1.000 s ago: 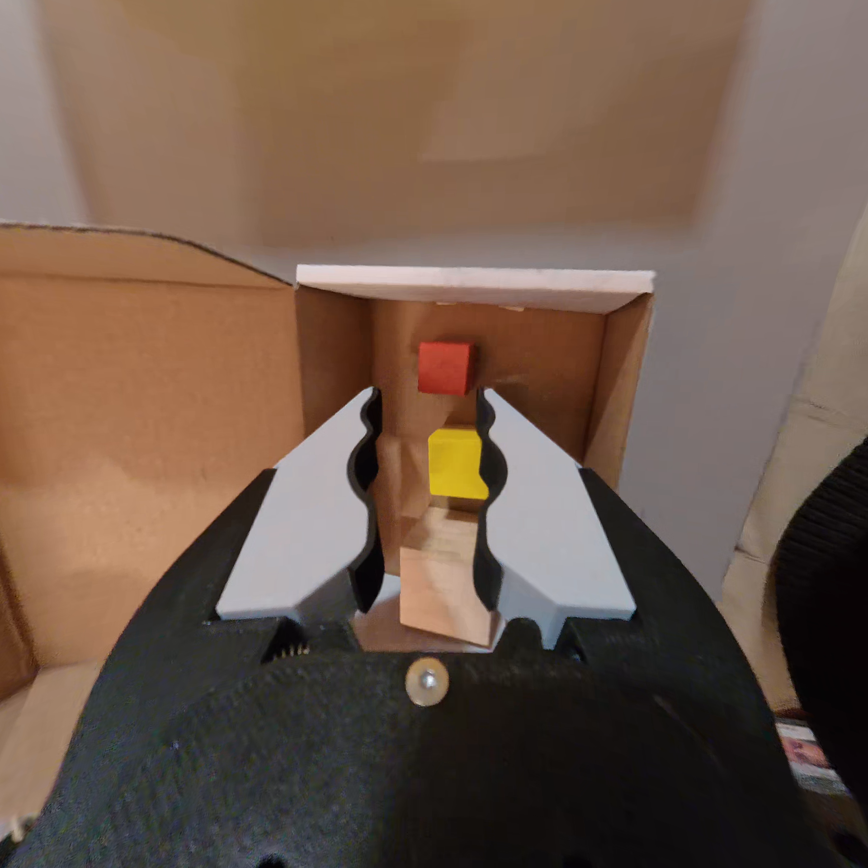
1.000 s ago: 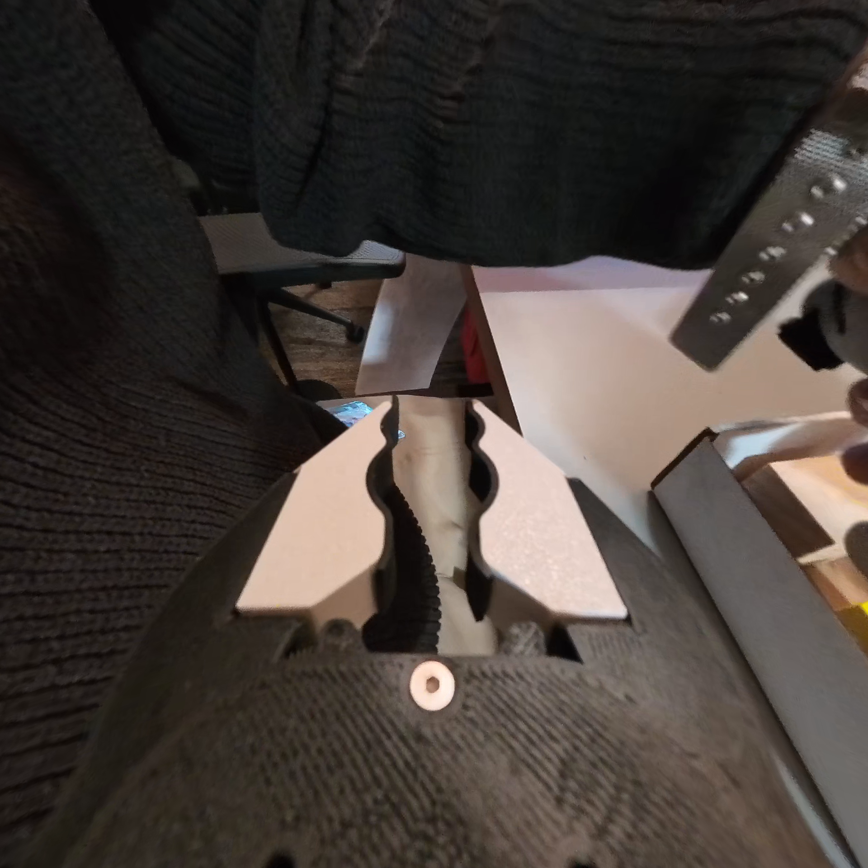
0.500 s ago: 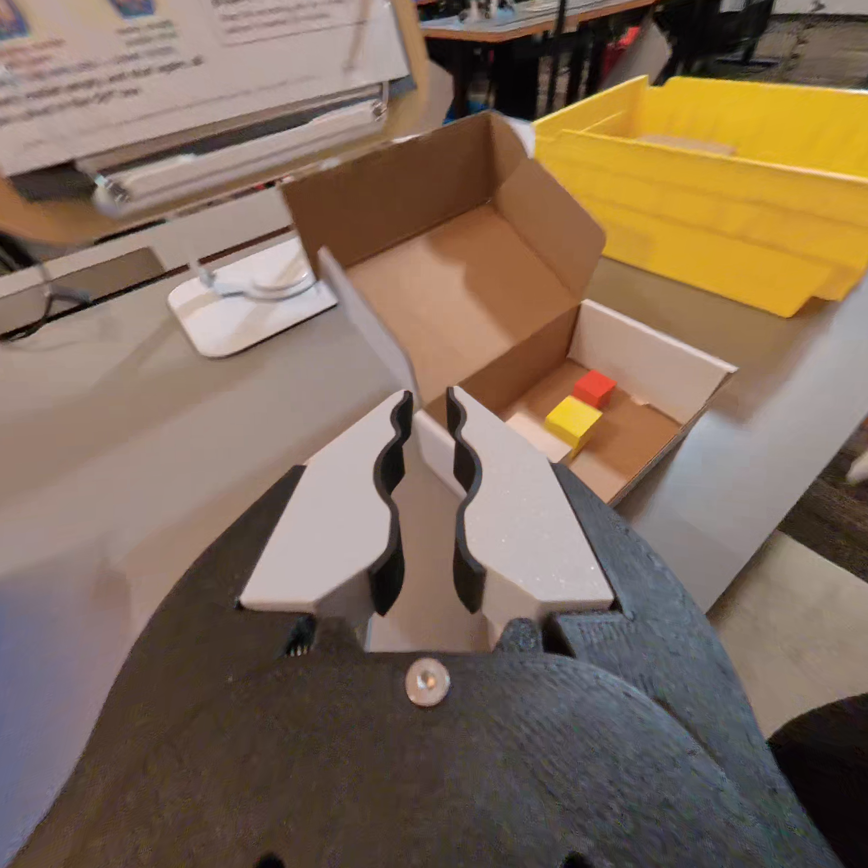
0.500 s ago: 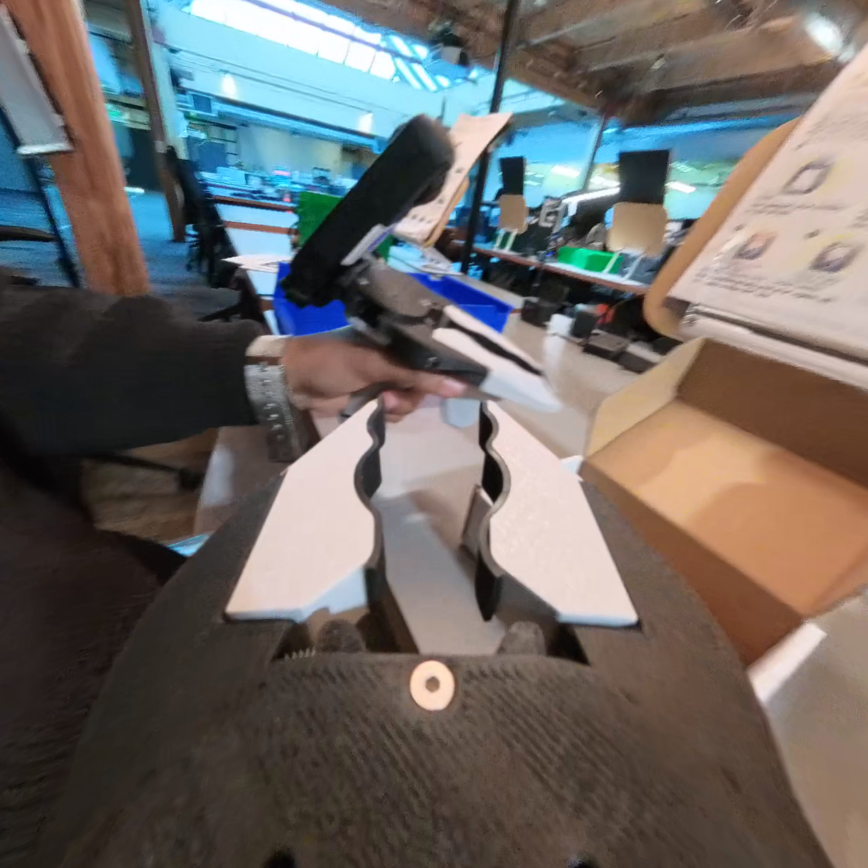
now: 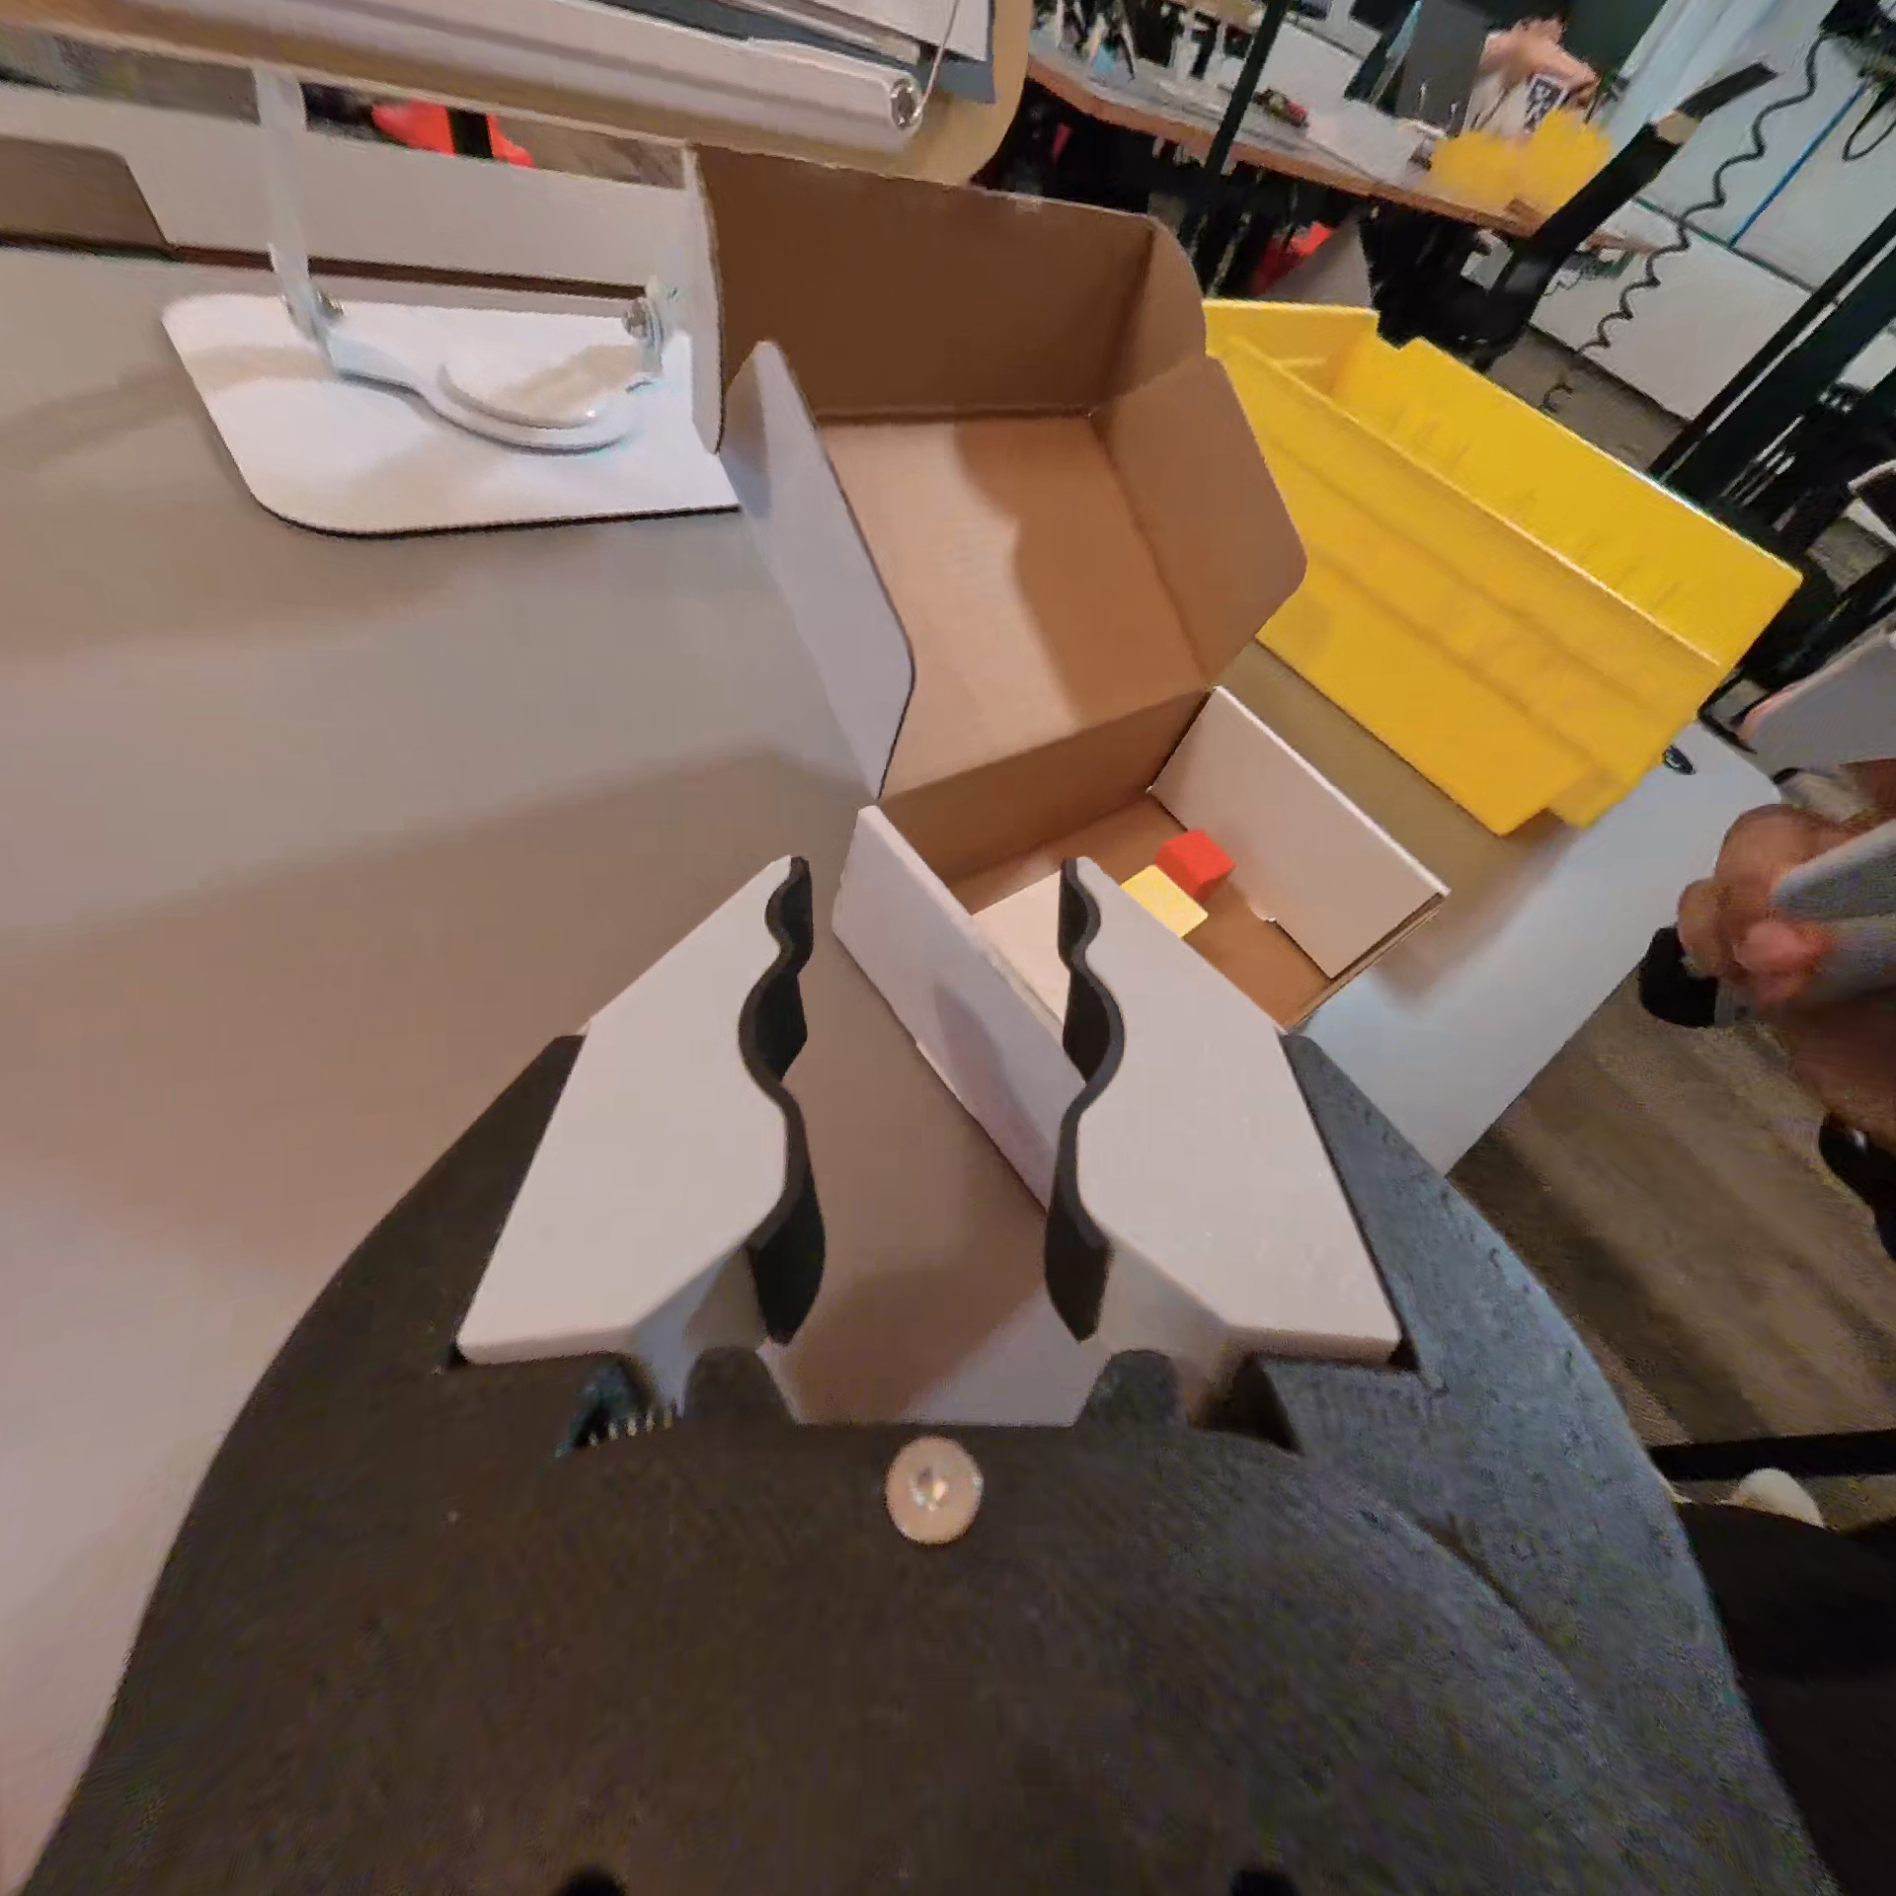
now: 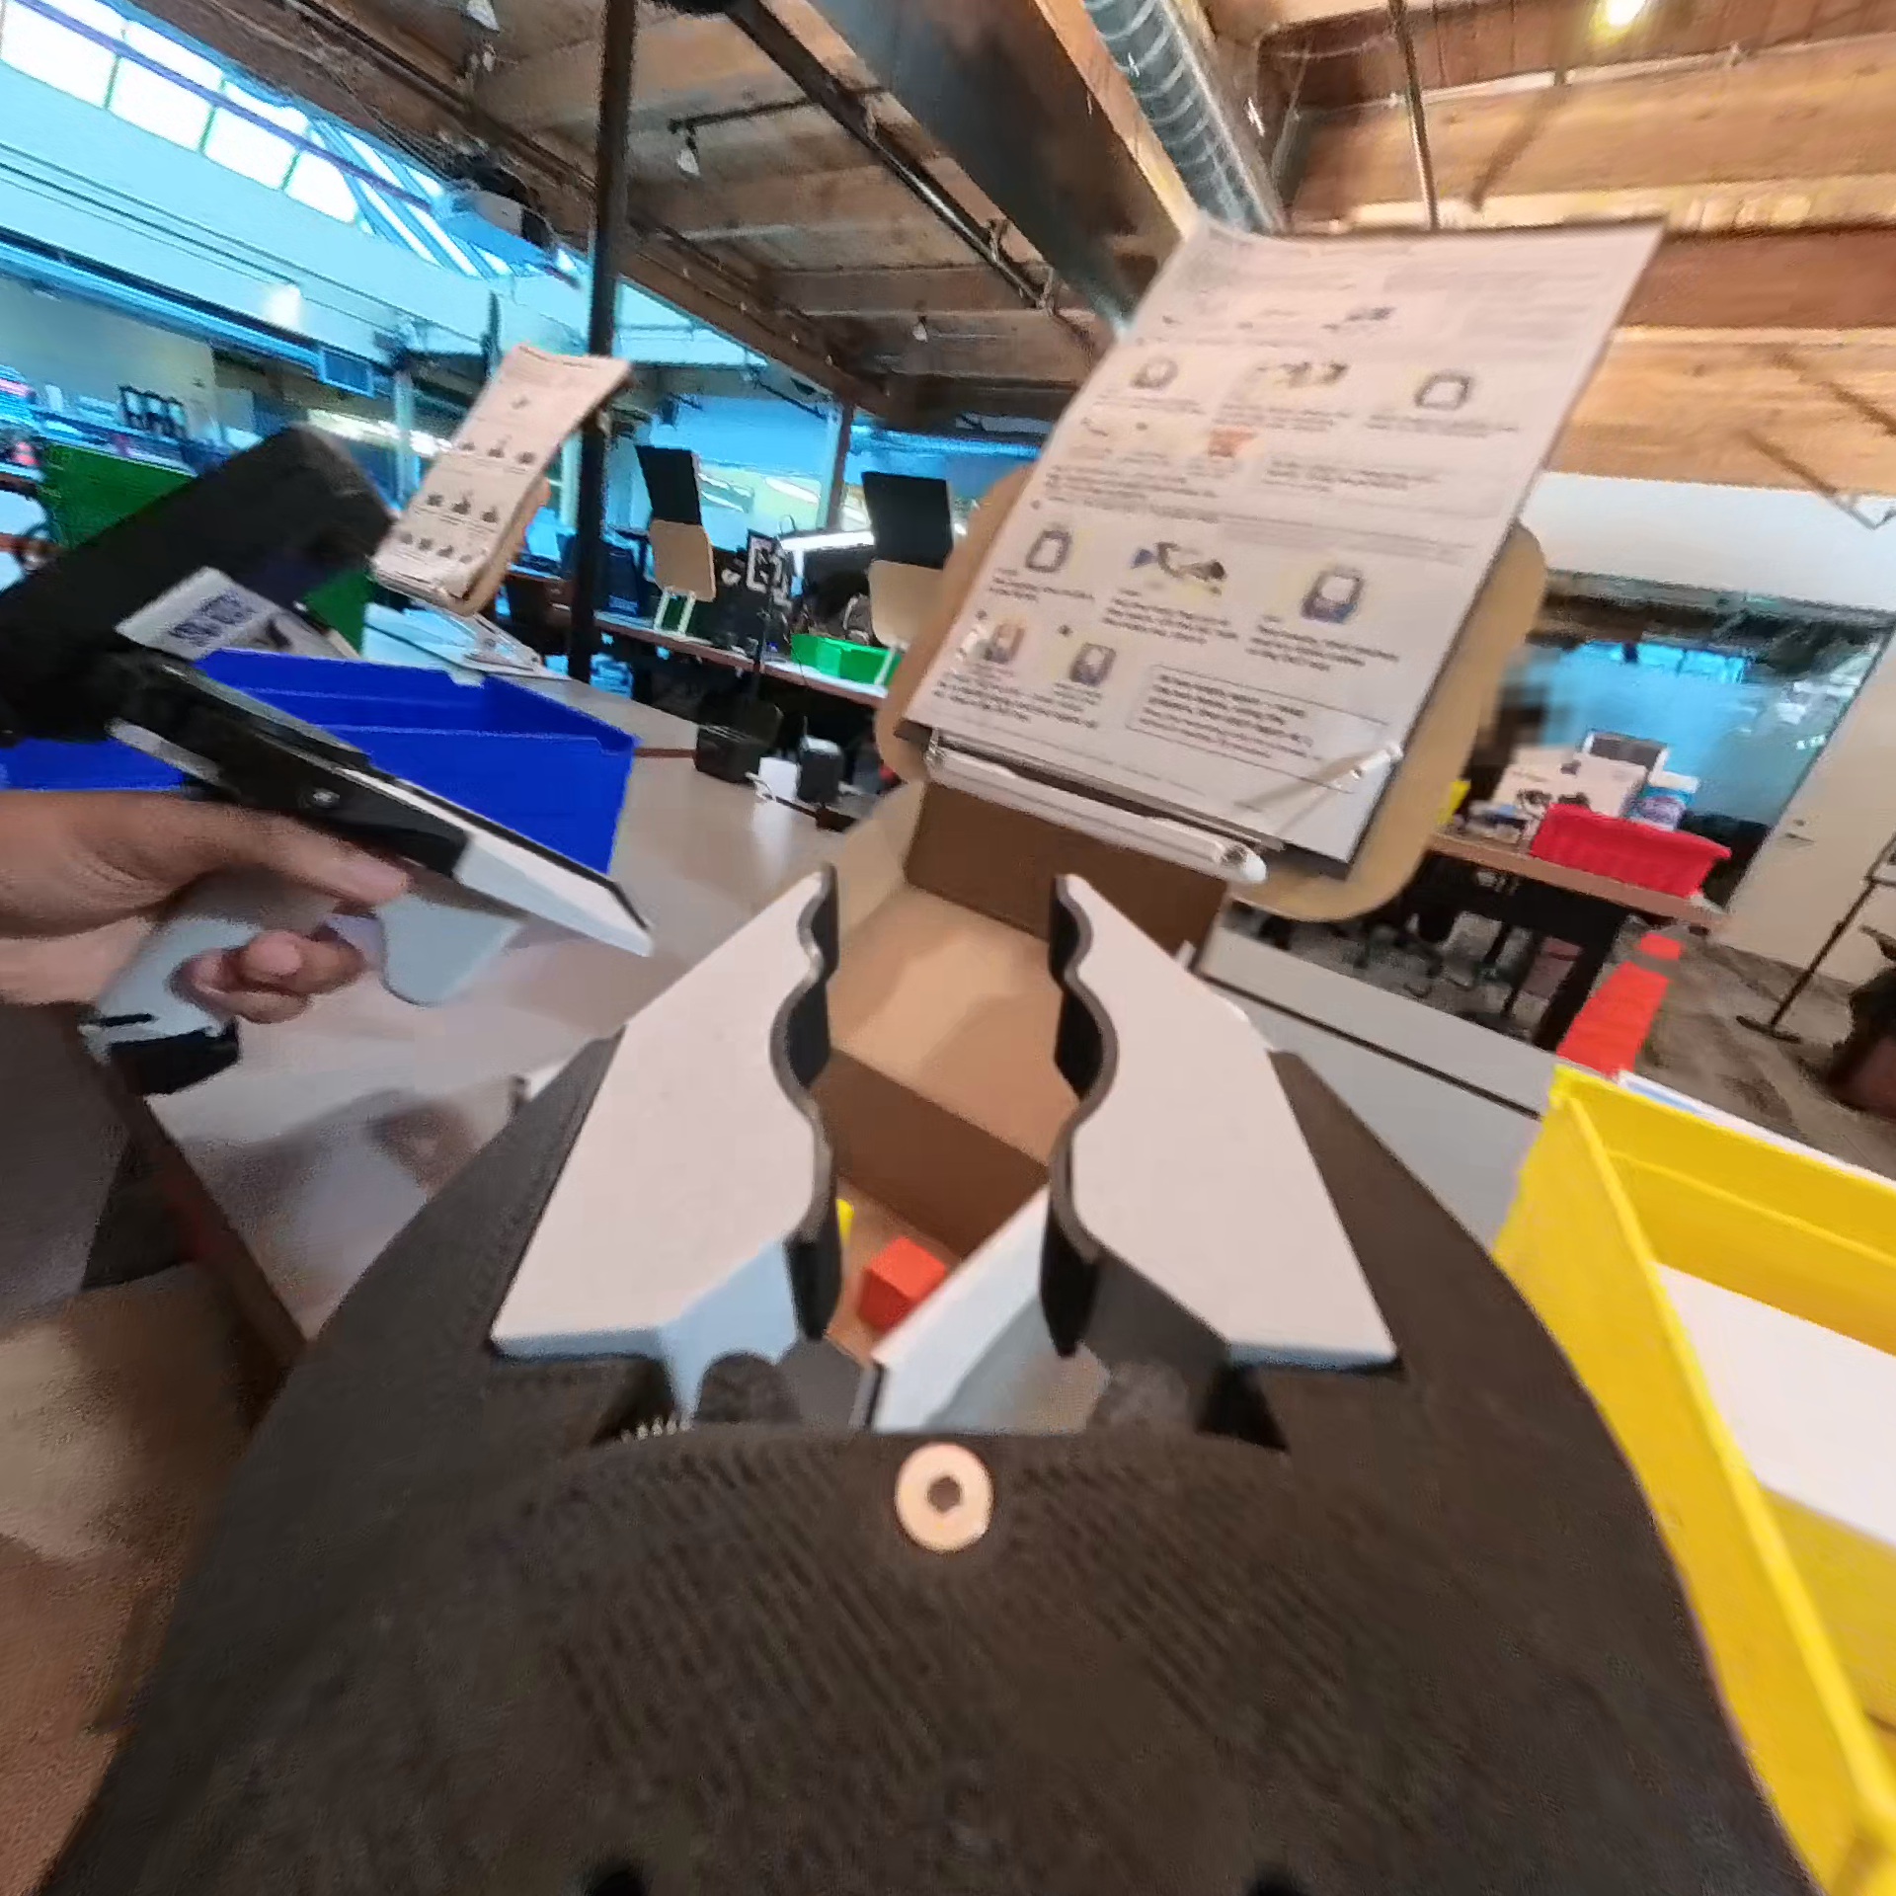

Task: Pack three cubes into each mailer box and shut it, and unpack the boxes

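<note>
An open white mailer box (image 5: 1293, 821) stands at the table's right edge with its brown lid up. A red cube (image 5: 1193, 860) and a yellow cube (image 5: 1164, 900) lie side by side inside it. My left gripper (image 5: 932, 882) is open and empty, just outside the box's near left wall. My right gripper (image 6: 944, 903) is open and empty, above the box's right side, looking over the red cube (image 6: 901, 1295) toward the lid (image 6: 944, 1005). The right finger hides part of the box floor in the left wrist view.
A yellow bin (image 5: 1488, 616) sits right of the box and shows in the right wrist view (image 6: 1693, 1282). A clipboard stand (image 6: 1262, 564) with its white base (image 5: 441, 410) is behind the box. A blue bin (image 6: 462, 749) is far left. A hand (image 6: 154, 872) holds the left gripper. The red cube (image 5: 1193, 860) is about 15 centimetres from both grippers' fingertips. It turns up in the right wrist view (image 6: 897, 1267) as well.
My left gripper has pulled back out of the box and opened wider. My right gripper has swung up from the person's lap to face the box.
</note>
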### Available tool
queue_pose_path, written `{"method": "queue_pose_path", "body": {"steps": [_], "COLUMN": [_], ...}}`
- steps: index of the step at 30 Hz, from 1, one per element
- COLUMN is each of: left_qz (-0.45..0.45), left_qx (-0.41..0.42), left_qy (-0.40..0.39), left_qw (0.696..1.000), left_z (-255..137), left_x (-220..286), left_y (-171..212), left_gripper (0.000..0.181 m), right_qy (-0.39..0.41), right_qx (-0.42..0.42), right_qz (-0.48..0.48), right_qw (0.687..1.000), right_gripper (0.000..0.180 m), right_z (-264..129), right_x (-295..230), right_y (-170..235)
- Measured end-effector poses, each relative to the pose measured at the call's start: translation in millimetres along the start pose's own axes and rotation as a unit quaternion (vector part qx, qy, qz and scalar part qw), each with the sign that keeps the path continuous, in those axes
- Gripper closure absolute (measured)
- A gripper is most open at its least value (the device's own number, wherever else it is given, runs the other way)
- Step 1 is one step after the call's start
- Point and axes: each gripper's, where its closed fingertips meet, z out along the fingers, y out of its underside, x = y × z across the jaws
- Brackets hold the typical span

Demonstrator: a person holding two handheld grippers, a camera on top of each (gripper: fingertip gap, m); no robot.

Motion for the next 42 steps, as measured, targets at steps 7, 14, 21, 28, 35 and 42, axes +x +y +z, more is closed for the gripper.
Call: {"method": "queue_pose_path", "body": {"steps": [7,14,21,28,35,42], "left_qz": [-0.003,-0.002,-0.075,-0.116,-0.078,0.002], "left_qx": [-0.045,-0.019,0.037,0.042,0.034,0.050], "left_qy": [-0.031,-0.040,-0.019,0.168,0.184,0.182], "left_qw": [0.999,0.999,0.996,0.978,0.979,0.982], "left_z": [13.9,17.1,20.3,25.7,33.5,38.2], "left_x": [-32.0,-40.4,-69.4,-13.7,0.1,15.9], "left_y": [19.6,10.6,-59.9,-24.2,-22.9,-22.4], "left_gripper": [0.134,0.131,0.125,0.123,0.123,0.123], "right_qy": [-0.080,-0.062,-0.025,0.018,-0.021,-0.088], "right_qx": [-0.188,-0.195,-0.229,-0.165,-0.200,-0.212], "right_qz": [0.155,0.198,0.240,0.224,0.176,0.157], "right_qw": [0.966,0.959,0.943,0.960,0.964,0.961], "right_gripper": [0.111,0.109,0.098,0.113,0.115,0.112], "right_z": [4.3,15.9,52.6,63.7,61.1,61.0], "right_x": [33.8,49.7,52.2,56.5,44.2,17.8], "right_y": [86.1,75.9,76.6,75.1,102.5,110.4]}}
